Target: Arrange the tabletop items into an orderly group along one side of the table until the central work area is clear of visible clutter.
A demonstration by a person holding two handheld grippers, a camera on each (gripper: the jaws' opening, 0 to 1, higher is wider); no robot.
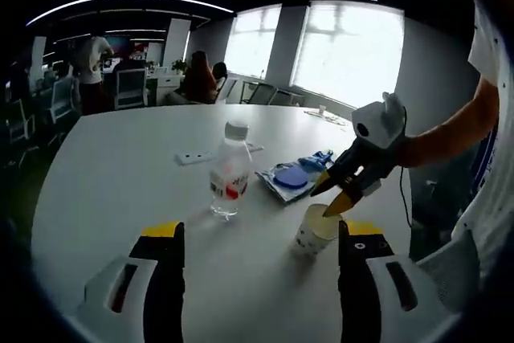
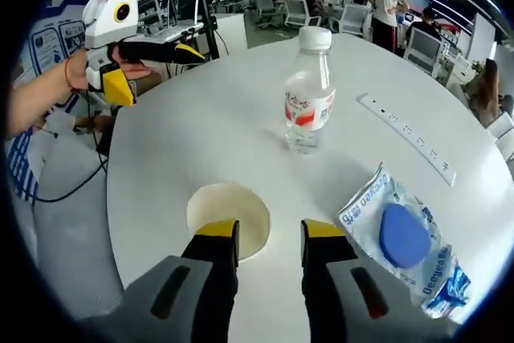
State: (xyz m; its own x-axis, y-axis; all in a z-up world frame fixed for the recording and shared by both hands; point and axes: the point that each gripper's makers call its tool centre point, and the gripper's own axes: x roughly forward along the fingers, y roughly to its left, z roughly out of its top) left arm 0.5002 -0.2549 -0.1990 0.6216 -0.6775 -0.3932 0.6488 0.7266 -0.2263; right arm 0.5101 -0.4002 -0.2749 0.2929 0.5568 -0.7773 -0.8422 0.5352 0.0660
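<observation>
A paper cup (image 2: 241,198) stands open-topped on the white round table (image 2: 185,134), close to its edge. My right gripper (image 2: 269,230) is over it, one jaw above the cup's mouth and the other outside the rim, a gap between them. In the left gripper view the right gripper (image 1: 333,198) reaches in from the right, its yellow tips at the cup (image 1: 313,234). My left gripper (image 1: 261,230) hangs wide open over the table, holding nothing; it appears off the table's edge as the left gripper (image 2: 157,70). A clear water bottle (image 1: 229,170) (image 2: 309,94) stands upright mid-table. A wipes packet with a blue lid (image 1: 291,178) (image 2: 401,234) lies flat.
A white power strip (image 1: 193,156) (image 2: 405,136) lies beyond the bottle. A person's arm (image 1: 462,126) holds the right gripper. Cables (image 2: 68,186) hang beside the table's edge. Office chairs, desks and people stand far behind.
</observation>
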